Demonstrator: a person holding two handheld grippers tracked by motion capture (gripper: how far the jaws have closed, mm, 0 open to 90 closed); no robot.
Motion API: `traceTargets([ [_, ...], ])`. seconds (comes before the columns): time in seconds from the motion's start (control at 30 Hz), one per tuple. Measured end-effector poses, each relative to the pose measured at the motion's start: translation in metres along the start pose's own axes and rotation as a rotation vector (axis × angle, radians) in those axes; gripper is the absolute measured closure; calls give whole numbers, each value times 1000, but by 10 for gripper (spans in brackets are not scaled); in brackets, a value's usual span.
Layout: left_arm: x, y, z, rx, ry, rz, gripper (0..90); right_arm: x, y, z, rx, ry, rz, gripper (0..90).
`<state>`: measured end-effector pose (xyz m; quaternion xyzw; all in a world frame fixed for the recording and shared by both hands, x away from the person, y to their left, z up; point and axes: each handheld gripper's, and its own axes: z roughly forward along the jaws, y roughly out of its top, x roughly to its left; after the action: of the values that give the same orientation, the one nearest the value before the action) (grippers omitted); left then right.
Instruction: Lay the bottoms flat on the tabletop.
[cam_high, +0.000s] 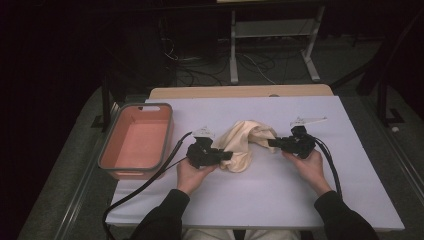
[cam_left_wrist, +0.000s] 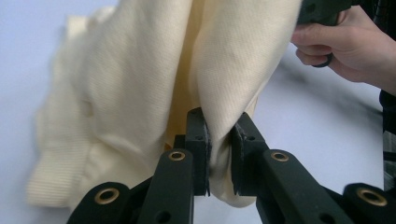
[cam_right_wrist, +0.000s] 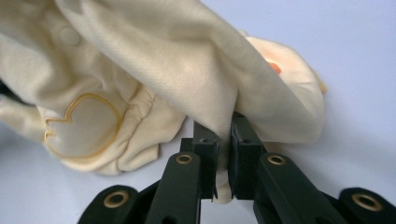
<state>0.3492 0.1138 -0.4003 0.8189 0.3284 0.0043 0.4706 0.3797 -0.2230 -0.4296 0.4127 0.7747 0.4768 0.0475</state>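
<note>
Cloth (cam_high: 243, 145): cream, bunched mid-worktop (cam_high: 280, 195) — stretched between both tongs.
Left tongs (cam_high: 227, 155): clamped on a fold at the cloth's left edge.
Right tongs (cam_high: 271, 142): clamped on its right edge.
Bin (cam_high: 134, 142): pink, left of cloth.

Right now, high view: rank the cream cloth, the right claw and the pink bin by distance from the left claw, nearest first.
1. cream cloth: pinched in the left claw, bunched at the table's middle.
2. pink bin: to that claw's left, at the table's left edge.
3. right claw: across the cloth, gripping its far end on the right.

The bin and right claw gap is modest but readable.
</note>
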Motion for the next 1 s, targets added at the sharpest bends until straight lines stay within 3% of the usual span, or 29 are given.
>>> traceTargets([
  [0.2,7,11,-22,-72,47,-2,802,3,9,-19,-24,14,12,819],
  [0.4,20,14,-40,-134,67,-47,806,5,12,-37,-62,39,23,819],
  [0.5,22,16,-48,-158,81,-48,807,6,13,-47,-85,48,24,819],
  [0.77,21,19,-58,-190,74,-46,810,10,13,-69,-124,65,19,819],
  [1.0,21,22,-66,-213,69,-47,812,12,15,-75,-134,79,16,819],
])
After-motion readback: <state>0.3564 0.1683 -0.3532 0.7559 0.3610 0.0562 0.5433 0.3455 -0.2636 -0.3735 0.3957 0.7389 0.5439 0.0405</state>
